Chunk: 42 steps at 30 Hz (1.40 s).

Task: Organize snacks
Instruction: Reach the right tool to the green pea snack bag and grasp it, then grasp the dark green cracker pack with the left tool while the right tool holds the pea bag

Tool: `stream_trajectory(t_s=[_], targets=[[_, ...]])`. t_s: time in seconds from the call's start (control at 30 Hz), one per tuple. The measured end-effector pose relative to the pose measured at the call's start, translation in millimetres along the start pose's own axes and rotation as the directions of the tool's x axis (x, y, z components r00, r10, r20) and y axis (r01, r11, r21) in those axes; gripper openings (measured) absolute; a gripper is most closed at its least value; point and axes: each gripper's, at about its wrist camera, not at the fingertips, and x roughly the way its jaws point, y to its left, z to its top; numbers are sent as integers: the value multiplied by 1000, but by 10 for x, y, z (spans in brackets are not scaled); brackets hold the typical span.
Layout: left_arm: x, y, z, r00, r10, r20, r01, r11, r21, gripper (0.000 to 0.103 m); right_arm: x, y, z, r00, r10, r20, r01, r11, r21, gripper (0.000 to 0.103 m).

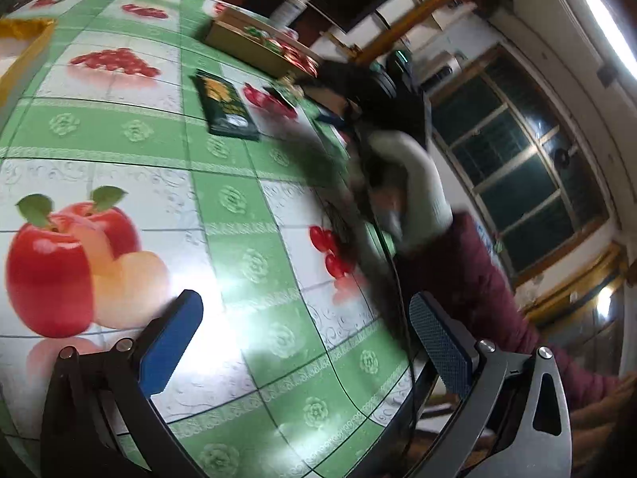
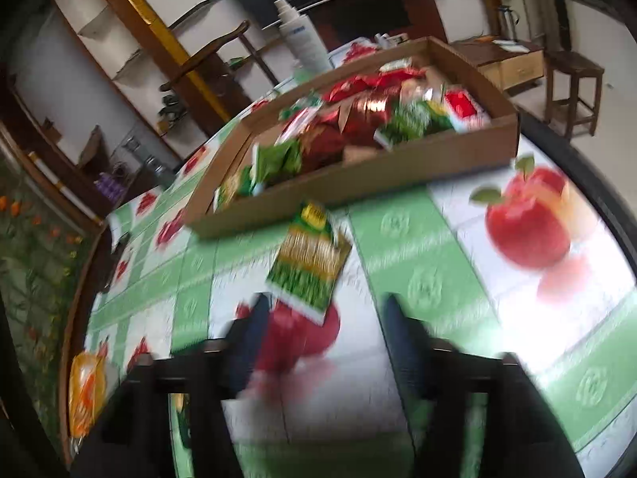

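Observation:
A green and yellow snack packet (image 2: 308, 263) lies flat on the fruit-print tablecloth, just ahead of my right gripper (image 2: 322, 318), which is open and empty above the table. Behind it stands a shallow cardboard box (image 2: 358, 183) filled with red and green snack packets (image 2: 358, 119). The right wrist view is blurred. In the left wrist view my left gripper (image 1: 306, 318) is open and empty over the cloth near the table's edge. A dark green packet (image 1: 225, 105) lies farther off, and the cardboard box (image 1: 247, 42) sits beyond it. The right gripper device (image 1: 382, 95) and gloved hand show there, blurred.
A white spray bottle (image 2: 300, 36) stands behind the box. An orange packet (image 2: 85, 390) lies at the table's left edge. A yellow-edged box (image 1: 24, 44) sits at far left. The table edge (image 1: 402, 318) runs by my left gripper. A chair and stool stand beyond the table.

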Motion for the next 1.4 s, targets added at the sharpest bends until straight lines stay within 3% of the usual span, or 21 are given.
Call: stream_trajectory(t_s=[0.13, 0.2, 0.23, 0.37, 0.43, 0.5, 0.7, 0.83, 0.9, 0.97, 1.03, 1.13, 1.2, 1.23, 1.27, 1.3, 1.4], targets=[[84, -118, -17, 1000, -4, -30, 5, 999, 46, 103, 222, 205, 142, 996, -88, -19, 86, 994, -61, 70], [84, -113, -10, 999, -18, -33, 20, 999, 41, 103, 309, 340, 144, 989, -147, -13, 144, 981, -131, 58], [77, -95, -6, 999, -31, -30, 32, 999, 30, 103, 329, 395, 131, 986, -167, -5, 164, 973, -164, 45], [71, -94, 13, 999, -37, -30, 38, 999, 18, 103, 265, 362, 38, 990, -143, 14, 143, 972, -186, 40], [85, -106, 46, 999, -7, -52, 8, 1000, 14, 103, 184, 263, 7, 992, -122, -2, 120, 978, -172, 39], [59, -95, 162, 995, 76, -58, -75, 997, 7, 102, 65, 171, -70, 994, -103, -23, 97, 980, -173, 38], [22, -38, 795, 979, 199, 42, -200, 980, 16, 88, -307, -55, -431, 998, -26, -49, 17, 985, -171, 39], [456, 24, 1171, 949, 314, 3, -314, 947, 66, 73, -383, -137, -514, 999, 23, -39, -28, 989, -147, 39], [673, 108, 1330, 935, 354, -13, -353, 934, 50, 72, -387, -149, -517, 999, 34, -38, -39, 989, -144, 40], [818, 154, 1438, 932, 363, -14, -362, 931, 44, 72, -385, -139, -521, 999, 35, -34, -40, 988, -152, 41], [944, 96, 1489, 924, 383, -21, -380, 921, 83, 72, -383, -120, -520, 999, 34, -35, -39, 987, -158, 41], [1179, -12, 1509, 876, 481, -20, -469, 862, 190, 72, -368, -136, -489, 998, 40, -43, -46, 987, -156, 41], [1273, -81, 1470, 832, 555, 4, -535, 801, 267, 72, -363, -156, -471, 997, 51, -50, -57, 988, -145, 41], [1303, -103, 1451, 814, 581, 16, -558, 775, 297, 66, -361, -168, -463, 997, 56, -53, -63, 988, -139, 40], [1306, -122, 1437, 807, 589, 25, -566, 763, 313, 51, -362, -177, -459, 996, 63, -57, -70, 989, -134, 40], [1290, -132, 1444, 813, 582, 21, -558, 768, 315, 43, -360, -182, -453, 996, 70, -62, -78, 988, -132, 39], [1166, -148, 1450, 819, 573, 31, -554, 775, 304, 42, -354, -165, -455, 994, 82, -70, -91, 986, -137, 39]])
